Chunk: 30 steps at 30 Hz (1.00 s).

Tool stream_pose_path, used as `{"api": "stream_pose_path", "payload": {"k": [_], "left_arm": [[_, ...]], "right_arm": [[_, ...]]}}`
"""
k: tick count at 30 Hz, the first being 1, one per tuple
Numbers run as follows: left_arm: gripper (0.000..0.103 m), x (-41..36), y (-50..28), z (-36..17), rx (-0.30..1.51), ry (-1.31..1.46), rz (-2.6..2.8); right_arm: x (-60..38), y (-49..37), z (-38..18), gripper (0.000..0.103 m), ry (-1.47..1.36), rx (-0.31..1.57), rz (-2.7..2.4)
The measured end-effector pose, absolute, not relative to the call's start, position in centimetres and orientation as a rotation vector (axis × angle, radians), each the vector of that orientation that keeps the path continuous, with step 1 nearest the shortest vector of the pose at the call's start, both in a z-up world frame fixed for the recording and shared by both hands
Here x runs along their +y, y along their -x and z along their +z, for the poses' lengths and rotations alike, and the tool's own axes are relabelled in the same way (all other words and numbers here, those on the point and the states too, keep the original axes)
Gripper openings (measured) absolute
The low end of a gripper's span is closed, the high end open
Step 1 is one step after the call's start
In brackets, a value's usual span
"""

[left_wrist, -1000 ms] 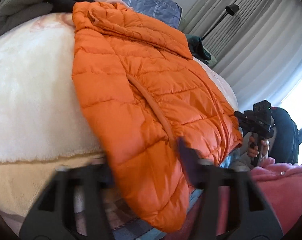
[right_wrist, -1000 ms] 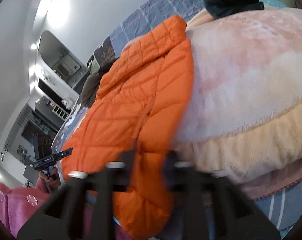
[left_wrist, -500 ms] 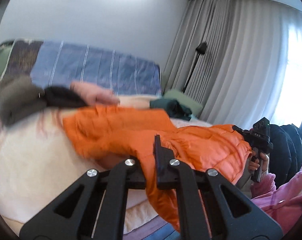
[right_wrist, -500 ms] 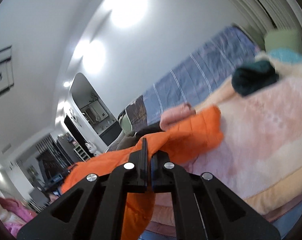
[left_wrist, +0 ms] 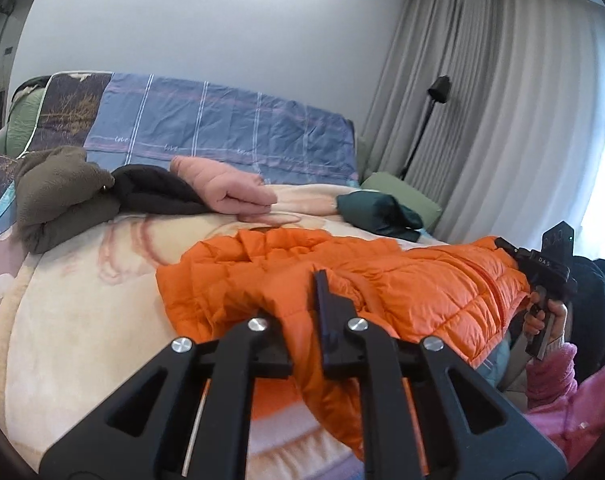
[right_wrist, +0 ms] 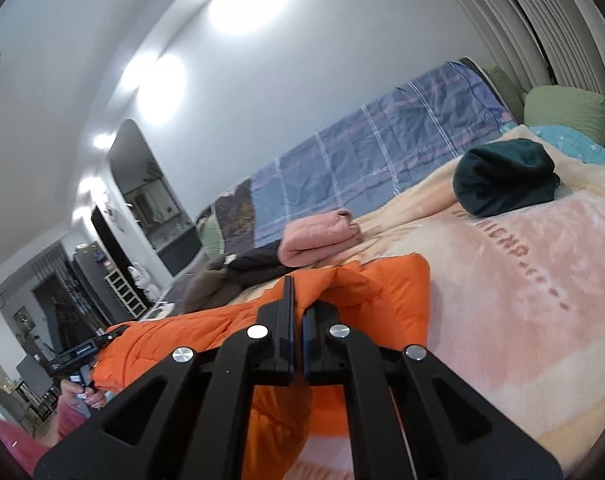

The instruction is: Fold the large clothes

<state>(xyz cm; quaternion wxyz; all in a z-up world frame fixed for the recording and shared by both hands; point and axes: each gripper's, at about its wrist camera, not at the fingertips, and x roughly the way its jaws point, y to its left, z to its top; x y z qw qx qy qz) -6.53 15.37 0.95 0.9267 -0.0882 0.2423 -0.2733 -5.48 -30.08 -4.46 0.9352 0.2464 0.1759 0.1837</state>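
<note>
An orange puffer jacket (left_wrist: 382,280) lies across the near part of the bed, its lower hem lifted off the blanket; it also shows in the right wrist view (right_wrist: 366,292). My left gripper (left_wrist: 302,300) is shut on the jacket's hem at one corner, with cloth draped over its left finger. My right gripper (right_wrist: 296,300) is shut on the hem at the other corner. The right gripper shows at the right in the left wrist view (left_wrist: 542,264), and the left gripper at the lower left in the right wrist view (right_wrist: 86,350).
A cream and pink fleece blanket (left_wrist: 82,300) covers the bed. At the far side lie a folded pink garment (left_wrist: 226,188), a brown and black pile (left_wrist: 62,196) and a dark green bundle (left_wrist: 378,212). A floor lamp (left_wrist: 426,120) and curtains stand at the right.
Both grippers closed on the jacket's hem and lifted it off the bed edge toward the headboard. The jacket went from lying flat to bunched and doubled over.
</note>
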Motion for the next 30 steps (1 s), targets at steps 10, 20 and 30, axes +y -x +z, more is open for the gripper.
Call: {"api": "stream_pose_path", "payload": {"k": [10, 20, 30], "left_arm": [[0.041, 14.6, -4.4, -4.7, 0.703, 0.236, -0.381], [0.068, 17.5, 3.6, 1.0, 0.517, 0.168, -0.347], [0.068, 12.0, 8.0, -6.2, 0.766, -0.077, -0.487]], "right_arm": [[-30.0, -0.7, -8.1, 0.051, -0.444, 0.484, 0.125], [-26.9, 7.2, -7.9, 0.074, -0.014, 0.507, 0.214], [-23.7, 6.6, -12.6, 0.074, 0.069, 0.666, 0.257]]}}
